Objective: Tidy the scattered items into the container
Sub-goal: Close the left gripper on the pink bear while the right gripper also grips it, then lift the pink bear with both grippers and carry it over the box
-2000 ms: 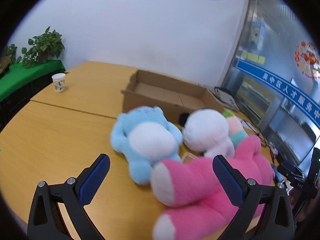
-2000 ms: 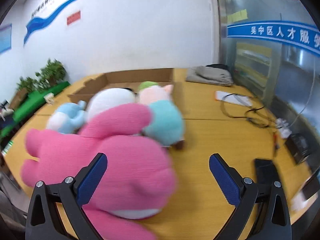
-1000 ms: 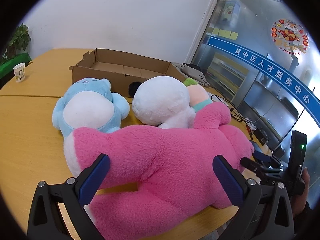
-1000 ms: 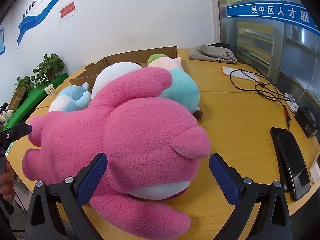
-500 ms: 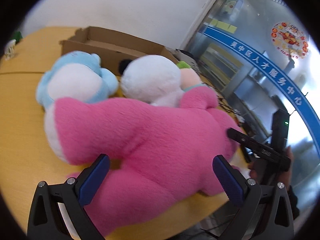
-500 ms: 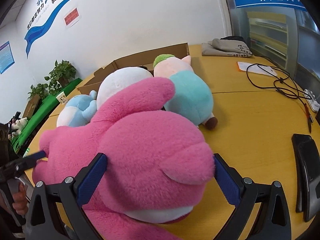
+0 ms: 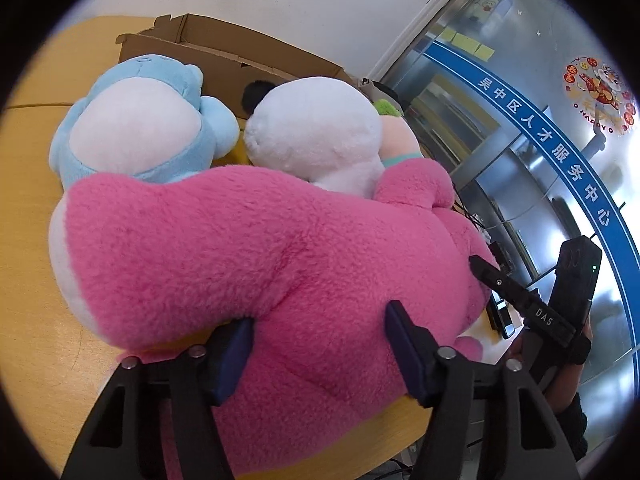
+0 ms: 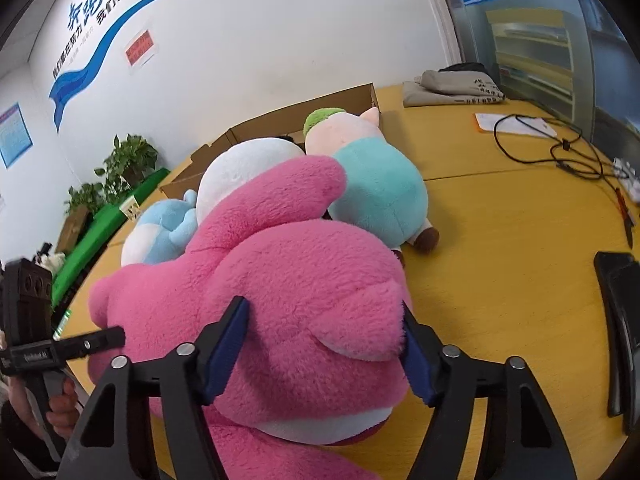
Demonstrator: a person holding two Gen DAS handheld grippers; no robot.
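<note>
Left wrist view: both claws, left claw (image 7: pixel 318 338) and right claw (image 8: pixel 326 346), have just been closing and are pinched on the pink plush (image 7: pixel 256 248); soft fur may slip when lifted toward the cardboard box (image 7: pixel 224 52).

My left gripper (image 7: pixel 318 346) has just been closing and now straddles the big bear (image 7: pixel 248 264) low in the frame, its body pressed between my pads. In the other view my right gripper (image 8: pixel 324 350) has likewise been closing around the bear's head. Behind the bear, in the upper left, lies the smaller bear (image 7: pixel 140 124) on the table (image 7: pixel 24 208), with the round plush (image 7: pixel 316 132) to its right. The box (image 7: pixel 224 54) stands behind both. The pig plush (image 8: pixel 376 184) lies right of centre.
</note>
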